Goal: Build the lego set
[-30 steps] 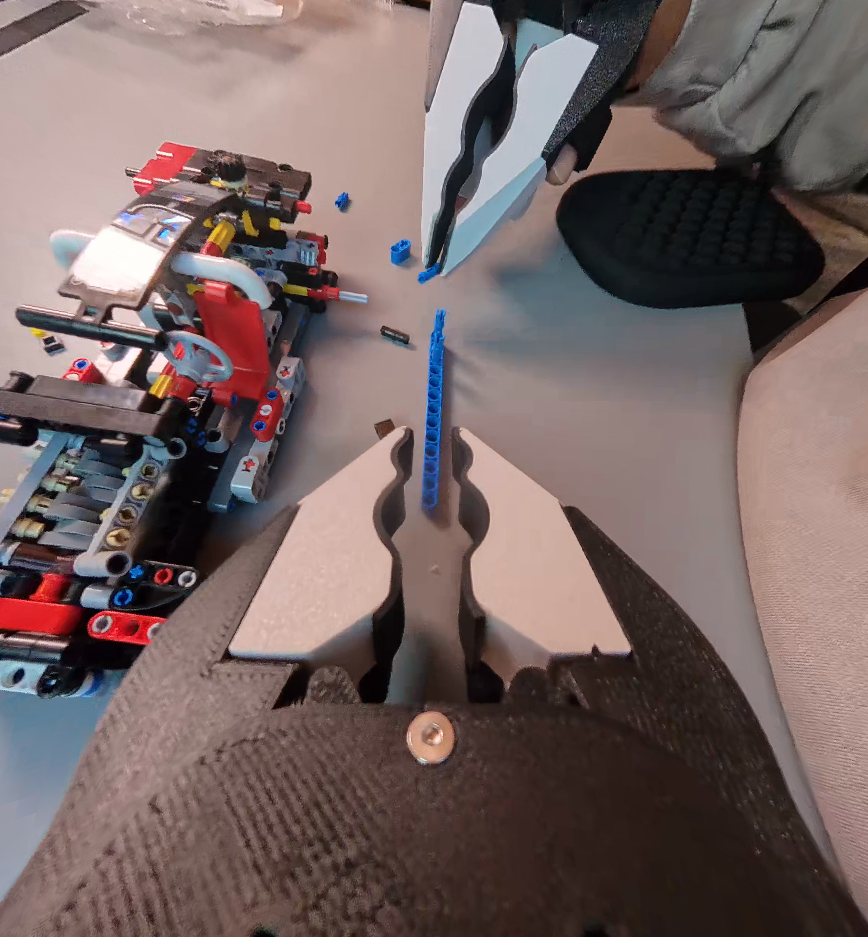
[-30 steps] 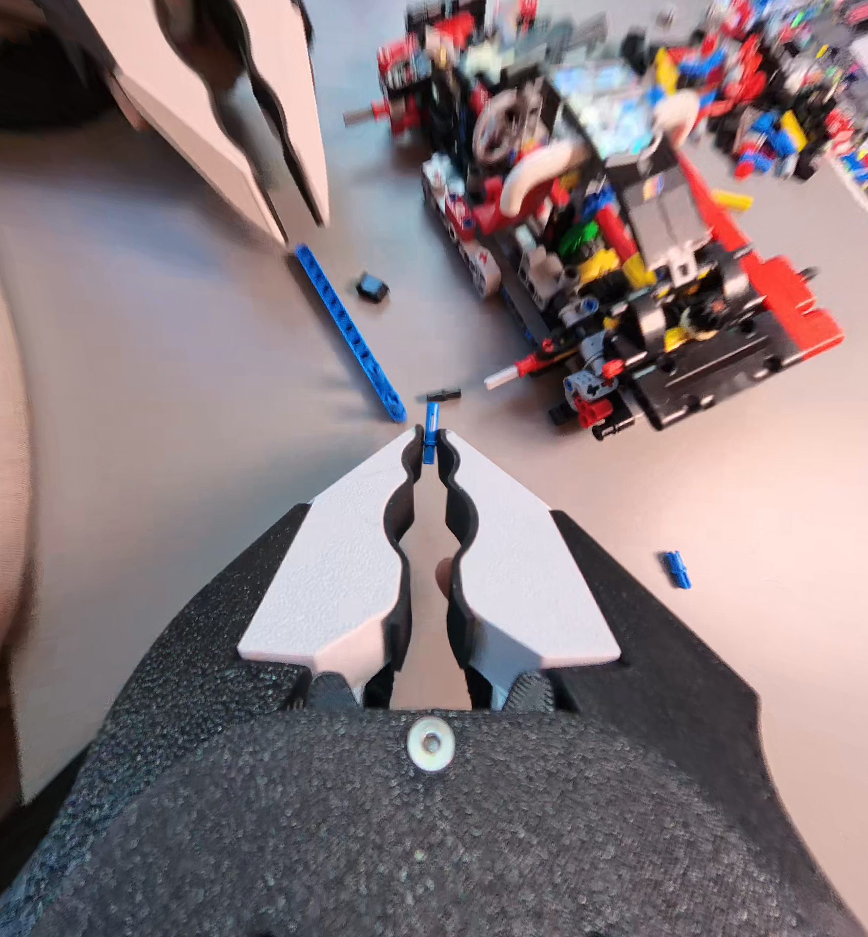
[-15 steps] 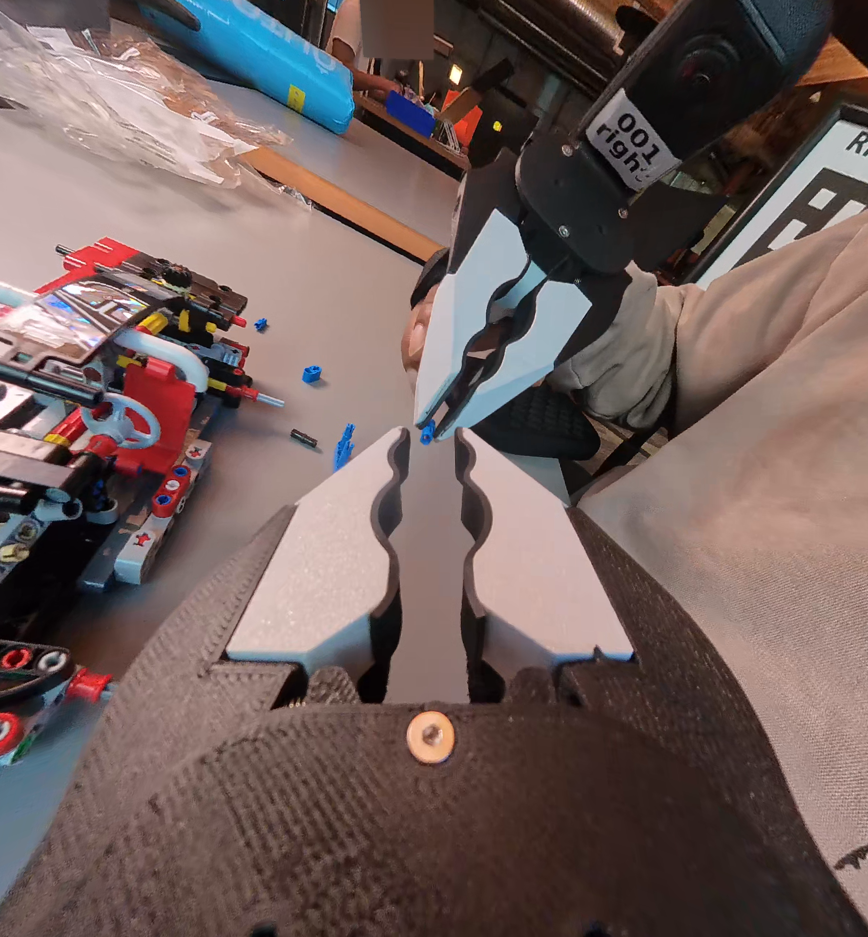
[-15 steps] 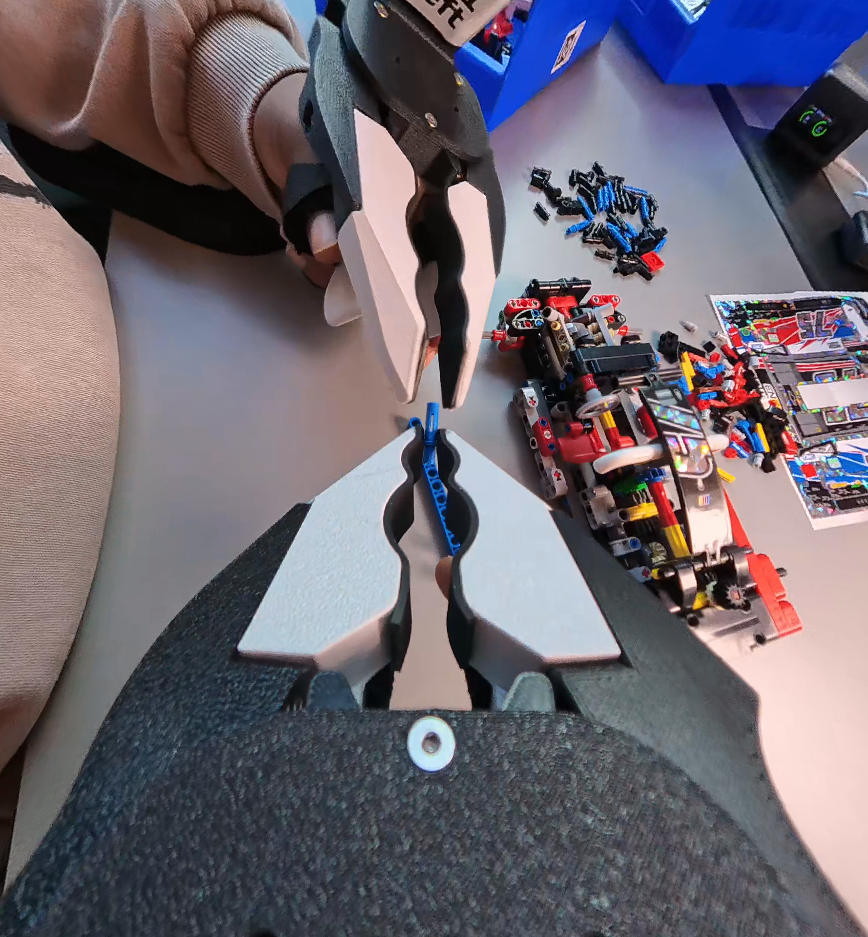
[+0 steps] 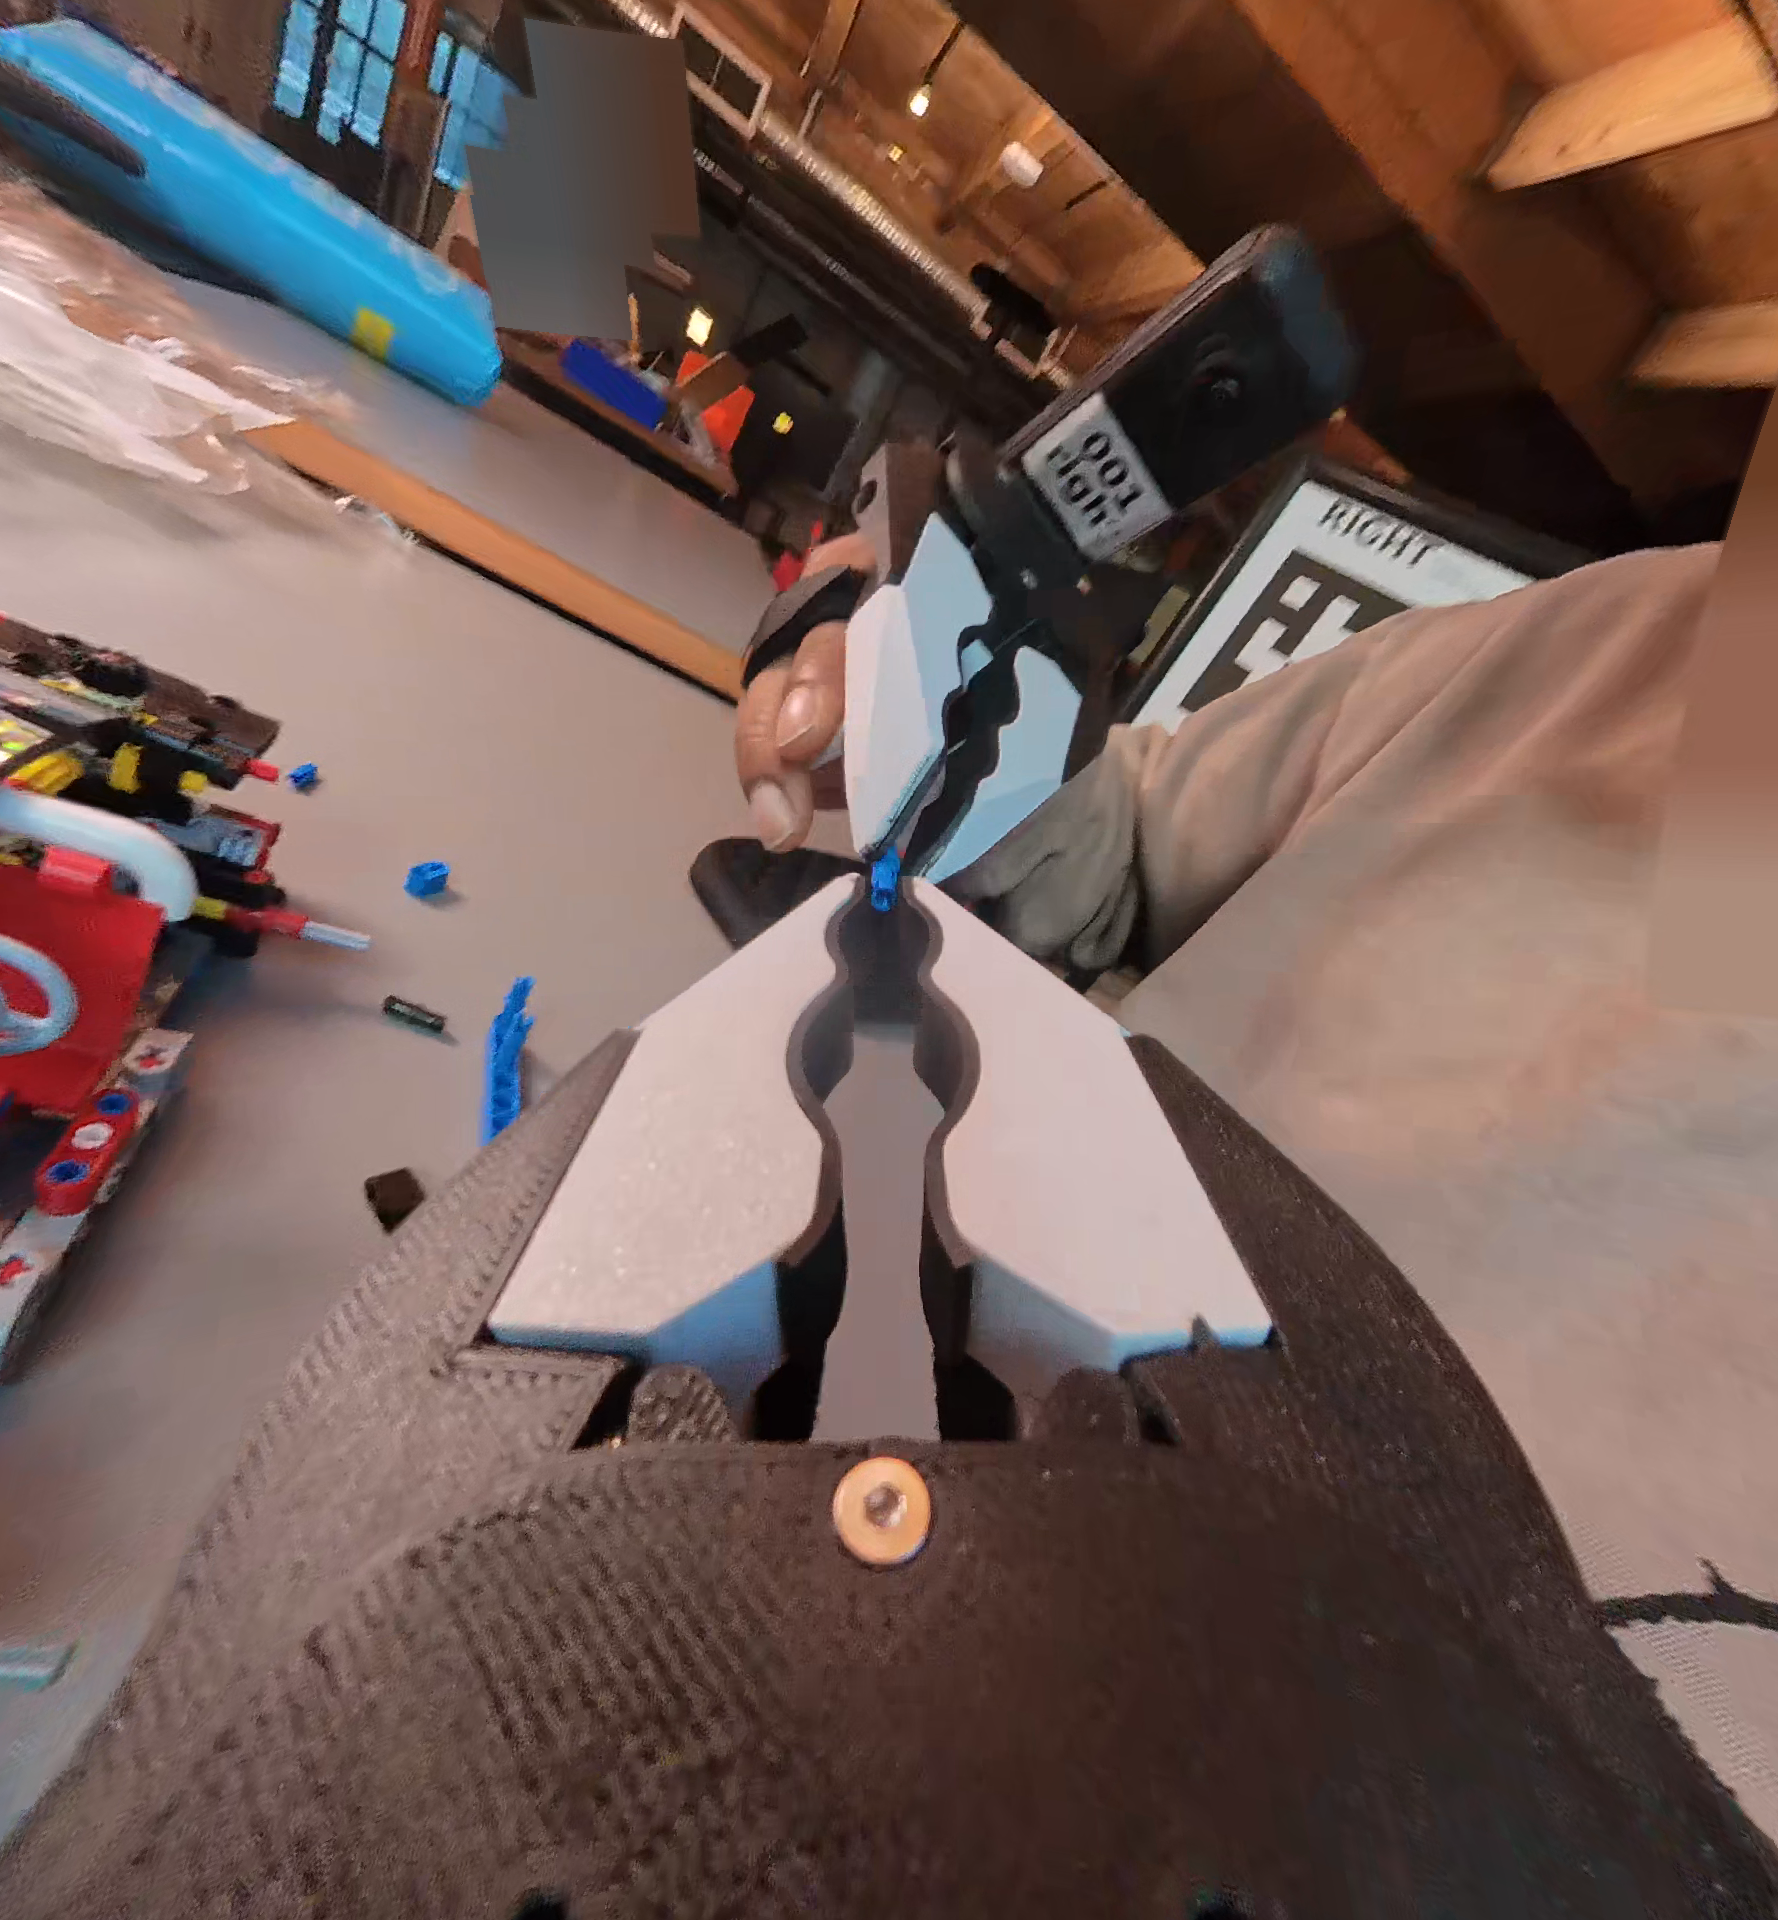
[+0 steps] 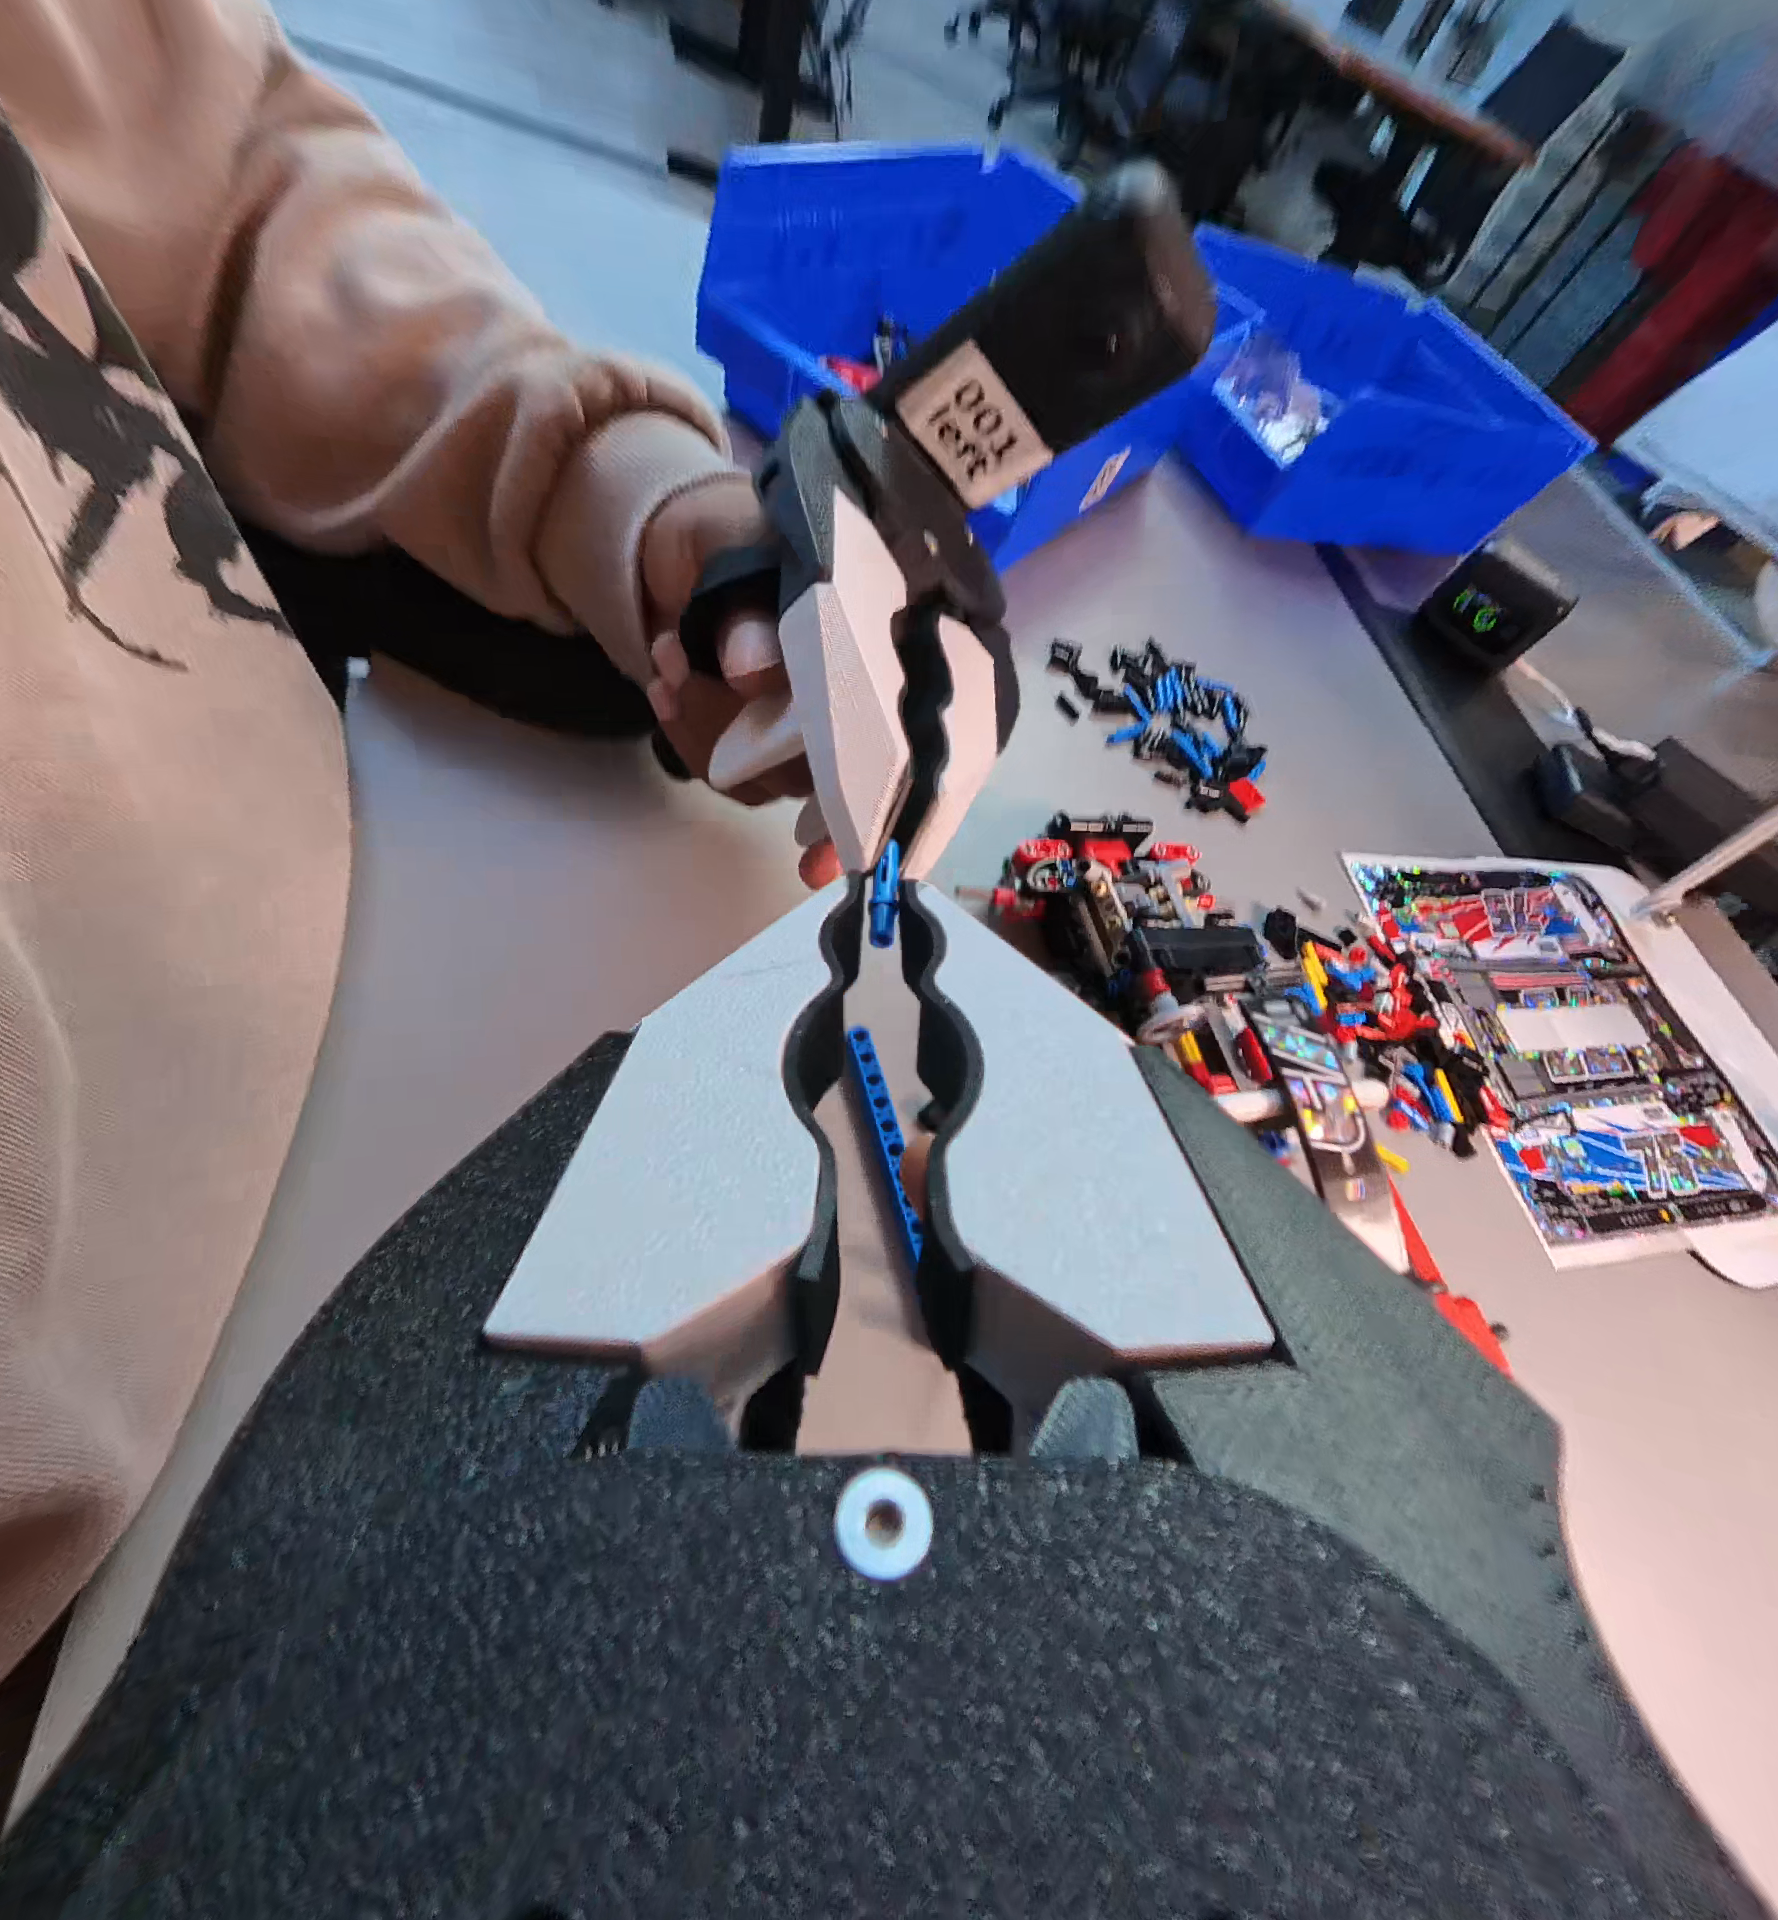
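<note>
A small blue lego pin (image 6: 883, 906) is seen clamped at the tips of the right tool (image 6: 883, 902), raised above the grey counter (image 6: 511, 904). The left tool (image 6: 900, 831) is met tip to tip at 12 o'clock of the pin, fingers nearly together; whether the pin is also gripped by it cannot be told. In the left wrist view the same pin (image 5: 882, 894) is shown at the left tool (image 5: 887, 902) tips, with the right tool (image 5: 911, 831) coming down from 1 o'clock. A long blue lego beam (image 6: 883, 1143) is left lying flat on the counter, visible through the right tool's gap; in the left wrist view the beam (image 5: 504, 1060) sits at 9 o'clock of the left tool. The partly built lego car (image 6: 1228, 997) is placed at 3 o'clock of the tools, a sticker sheet (image 6: 1581, 1049) just beyond it. A loose pile of black and blue pins (image 6: 1171, 722) is found at 1 o'clock, blue bins (image 6: 1384, 436) farther behind. A black pin (image 5: 413, 1013) and a blue connector (image 5: 426, 879) are scattered near the car (image 5: 54, 935).
</note>
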Demonstrator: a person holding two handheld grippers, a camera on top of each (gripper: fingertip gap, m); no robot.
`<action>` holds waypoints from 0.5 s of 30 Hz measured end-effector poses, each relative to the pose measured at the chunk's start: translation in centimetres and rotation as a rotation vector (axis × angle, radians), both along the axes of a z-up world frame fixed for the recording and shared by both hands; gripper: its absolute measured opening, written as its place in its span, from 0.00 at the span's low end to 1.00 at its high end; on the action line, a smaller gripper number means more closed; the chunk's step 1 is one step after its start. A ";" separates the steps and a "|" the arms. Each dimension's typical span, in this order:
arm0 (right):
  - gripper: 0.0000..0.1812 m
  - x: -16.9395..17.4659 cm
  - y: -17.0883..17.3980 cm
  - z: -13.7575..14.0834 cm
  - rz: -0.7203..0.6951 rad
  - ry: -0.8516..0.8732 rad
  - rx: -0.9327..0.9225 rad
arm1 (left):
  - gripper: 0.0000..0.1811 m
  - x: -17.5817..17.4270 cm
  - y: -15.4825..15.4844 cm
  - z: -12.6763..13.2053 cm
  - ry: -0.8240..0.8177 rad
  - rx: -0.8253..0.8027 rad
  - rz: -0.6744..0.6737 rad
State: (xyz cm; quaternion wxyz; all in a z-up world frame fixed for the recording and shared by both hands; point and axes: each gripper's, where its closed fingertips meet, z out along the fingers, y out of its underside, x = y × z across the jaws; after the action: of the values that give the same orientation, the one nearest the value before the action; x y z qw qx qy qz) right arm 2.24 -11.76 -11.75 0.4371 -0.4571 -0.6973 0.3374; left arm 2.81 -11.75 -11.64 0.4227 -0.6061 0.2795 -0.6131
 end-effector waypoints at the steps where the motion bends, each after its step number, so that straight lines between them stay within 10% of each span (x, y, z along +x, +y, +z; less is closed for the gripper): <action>1: 0.05 -0.1 -0.2 0.7 0.006 0.053 -0.012 | 0.01 -0.2 -0.2 0.9 -0.060 -0.006 -0.016; 15: 0.02 -0.6 -0.9 2.9 0.007 0.236 0.012 | 0.01 -0.4 -0.9 2.6 -0.204 -0.073 -0.083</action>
State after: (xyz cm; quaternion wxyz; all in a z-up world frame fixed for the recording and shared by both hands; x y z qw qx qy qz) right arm 1.61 -12.68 -8.90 0.5176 -0.4090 -0.6447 0.3862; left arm 2.38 -12.62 -9.05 0.4006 -0.5433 0.2374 -0.6985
